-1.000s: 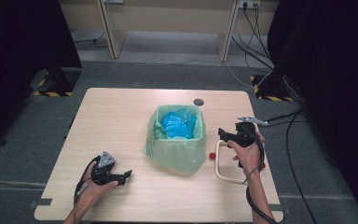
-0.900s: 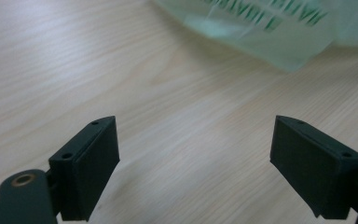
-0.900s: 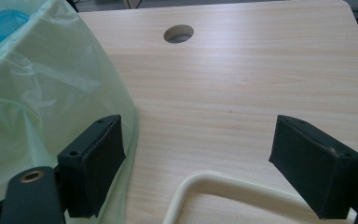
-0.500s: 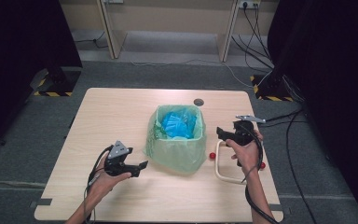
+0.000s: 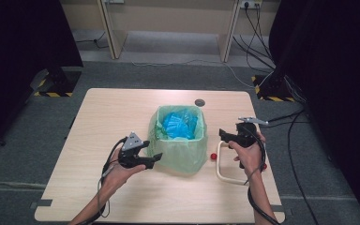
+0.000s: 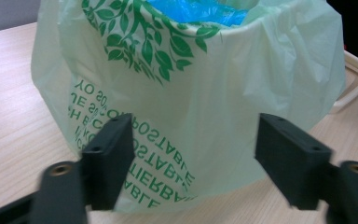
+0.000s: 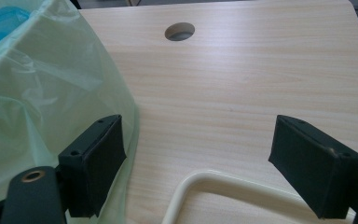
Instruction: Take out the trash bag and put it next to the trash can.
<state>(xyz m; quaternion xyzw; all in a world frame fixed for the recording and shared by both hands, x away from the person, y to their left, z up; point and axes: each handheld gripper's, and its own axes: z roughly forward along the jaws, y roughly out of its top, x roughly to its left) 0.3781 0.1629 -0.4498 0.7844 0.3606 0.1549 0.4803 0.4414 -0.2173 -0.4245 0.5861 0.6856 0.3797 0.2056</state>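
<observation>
A small bin lined with a pale green compostable bag (image 5: pixel 178 145) stands mid-table, with crumpled blue plastic (image 5: pixel 180 124) inside. My left gripper (image 5: pixel 153 150) is held just off the bag's left side, pointing at it. In the left gripper view its jaws (image 6: pixel 193 130) have just been closing but stand apart, with the printed bag wall (image 6: pixel 205 84) close ahead and not pinched. My right gripper (image 5: pixel 223 137) hovers to the right of the bin, open. Its left jaw sits by the bag's skirt (image 7: pixel 42 93), and nothing is gripped between its jaws (image 7: pixel 198 128).
A cream loop-shaped handle (image 5: pixel 220 168) lies on the table under the right hand, also ahead of the right jaws as a cream handle (image 7: pixel 214 179). A small red ball (image 5: pixel 213 156) rests beside the bin. A round cable hole (image 5: pixel 199 102) sits behind the bin.
My left gripper has travelled right and upward from the table's front left to the bag's side. The right gripper has stayed put.
</observation>
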